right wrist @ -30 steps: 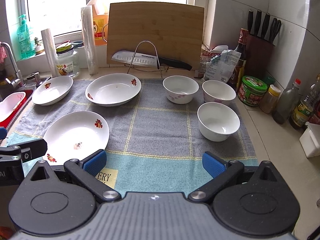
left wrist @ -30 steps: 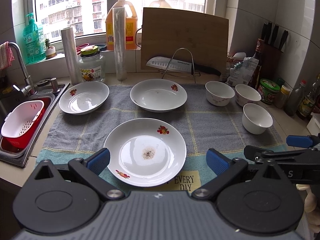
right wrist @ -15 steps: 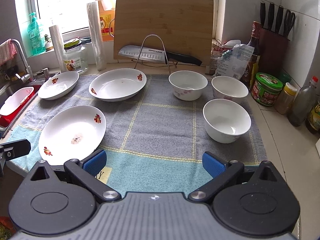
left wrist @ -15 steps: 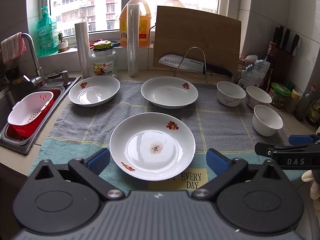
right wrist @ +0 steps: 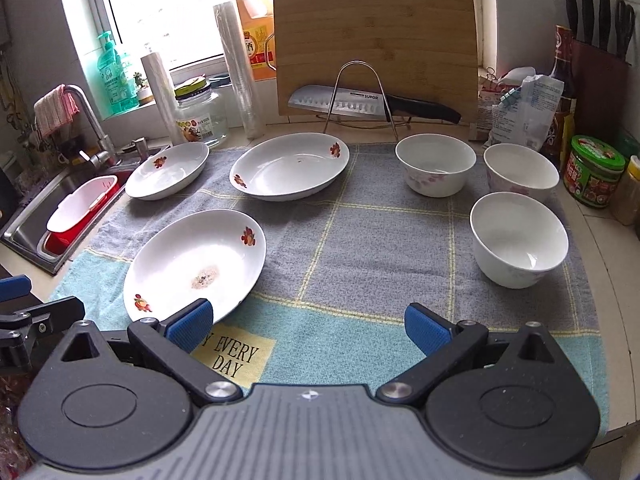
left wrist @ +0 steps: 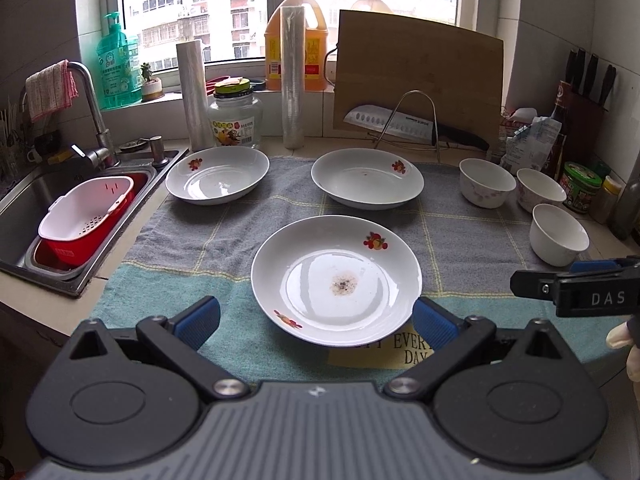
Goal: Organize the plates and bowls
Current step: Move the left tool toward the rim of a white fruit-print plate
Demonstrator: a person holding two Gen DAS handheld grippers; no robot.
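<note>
Three white plates with fruit prints lie on a grey and teal towel (left wrist: 224, 248): a near plate (left wrist: 336, 278) with a brown smudge, a far left plate (left wrist: 217, 174) and a far middle plate (left wrist: 367, 178). Three white bowls (right wrist: 435, 164) (right wrist: 520, 172) (right wrist: 519, 238) stand at the towel's right side. My left gripper (left wrist: 316, 322) hovers open just before the near plate's front rim, holding nothing. My right gripper (right wrist: 308, 326) is open over the teal strip, right of that near plate (right wrist: 196, 260), and empty.
A sink (left wrist: 48, 208) with a red and white colander lies left, its tap (left wrist: 90, 104) above. A jar, film rolls and oil jugs line the back. A cutting board (right wrist: 376, 44) and knife rack stand behind the plates. Jars, bottles and a knife block (right wrist: 600, 60) crowd the right.
Both grippers have risen and drawn back slightly, so the plates and bowls sit lower and farther in view. The right gripper has turned a little left. Nothing on the towel has moved.
</note>
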